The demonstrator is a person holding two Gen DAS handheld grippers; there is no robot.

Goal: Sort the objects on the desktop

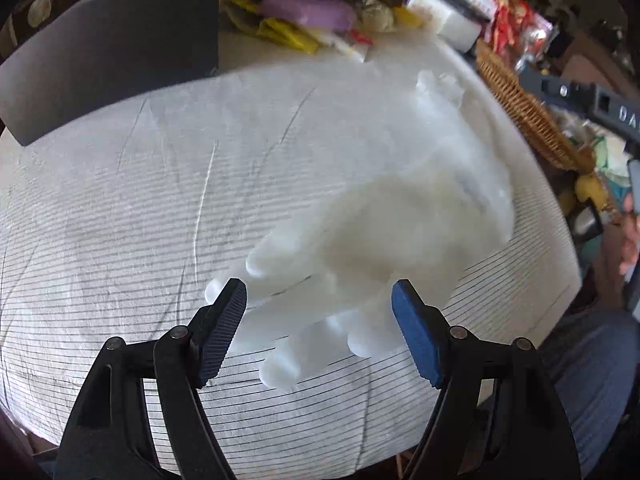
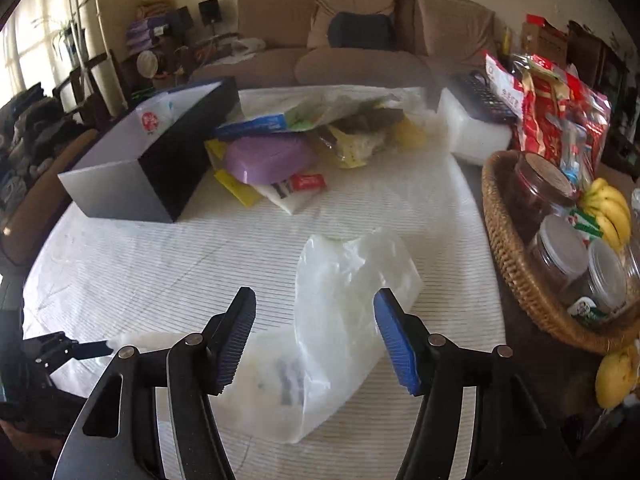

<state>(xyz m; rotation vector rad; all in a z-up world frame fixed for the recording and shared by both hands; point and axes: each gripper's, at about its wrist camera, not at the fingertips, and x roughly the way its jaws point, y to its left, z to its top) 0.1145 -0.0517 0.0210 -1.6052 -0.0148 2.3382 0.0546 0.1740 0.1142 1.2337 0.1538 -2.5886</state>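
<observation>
Between both grippers, left (image 1: pixel 319 292) & right (image 2: pixel 315 300) w/ jaws apart, plastic bag (image 2: pixel 344 320); contents blurred.

Left tongs (image 1: pixel 318 300) gape wide over the near end of a white bag (image 1: pixel 380 220) on the tabletop (image 1: pixel 140 200); basket (image 1: pixel 528 120) right of the bag.

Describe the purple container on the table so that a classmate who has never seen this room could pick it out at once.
Start at the big dark box at the table's far left. Just right of it lies a heap of packets. The purple container sits in that heap, under a blue-edged packet and on yellow sachets. It is the only lilac, smooth, rounded thing there.
</observation>
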